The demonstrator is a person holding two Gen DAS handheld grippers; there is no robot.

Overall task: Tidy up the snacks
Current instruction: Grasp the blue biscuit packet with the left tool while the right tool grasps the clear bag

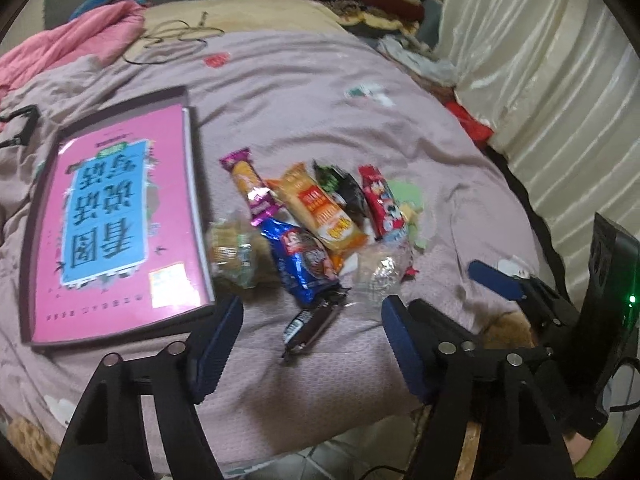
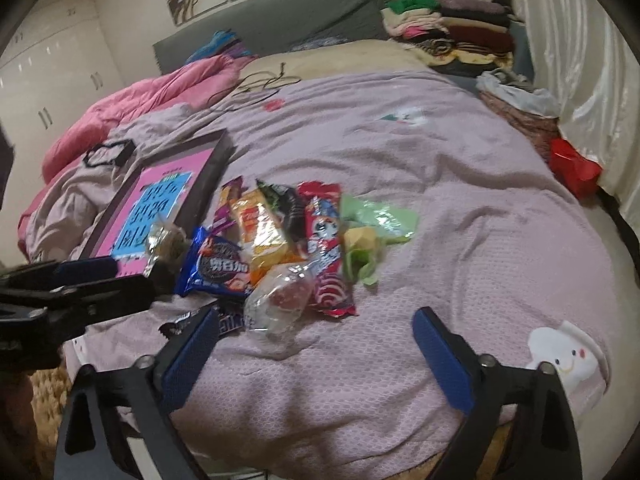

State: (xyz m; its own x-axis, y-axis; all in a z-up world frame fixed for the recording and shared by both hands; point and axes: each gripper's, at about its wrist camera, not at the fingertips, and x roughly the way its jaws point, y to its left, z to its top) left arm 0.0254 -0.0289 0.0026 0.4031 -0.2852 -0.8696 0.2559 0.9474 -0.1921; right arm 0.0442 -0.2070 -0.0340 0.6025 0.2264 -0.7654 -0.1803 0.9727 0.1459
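Observation:
A pile of snacks lies on the mauve bedspread (image 1: 304,112): a blue cookie pack (image 1: 302,260), an orange cracker pack (image 1: 320,208), a purple-and-yellow pack (image 1: 250,184), a black-green pack (image 1: 344,188), a red pack (image 1: 380,204) and clear-wrapped pieces (image 1: 380,272). A dark chocolate bar (image 1: 310,326) lies nearest, between the open jaws of my left gripper (image 1: 311,304), untouched by the pads. My right gripper (image 2: 316,316) is open over the near end of the pile, by a clear wrapper (image 2: 276,300) and the red pack (image 2: 326,240), with nothing in it.
A dark-rimmed tray (image 1: 188,152) holding a pink book (image 1: 116,232) sits left of the snacks. A pink quilt (image 2: 132,108), a black cable (image 2: 260,82), folded clothes (image 2: 460,28) and a red bag (image 2: 572,168) lie further off. Curtains (image 1: 540,60) hang at right. The bed's edge runs just below the grippers.

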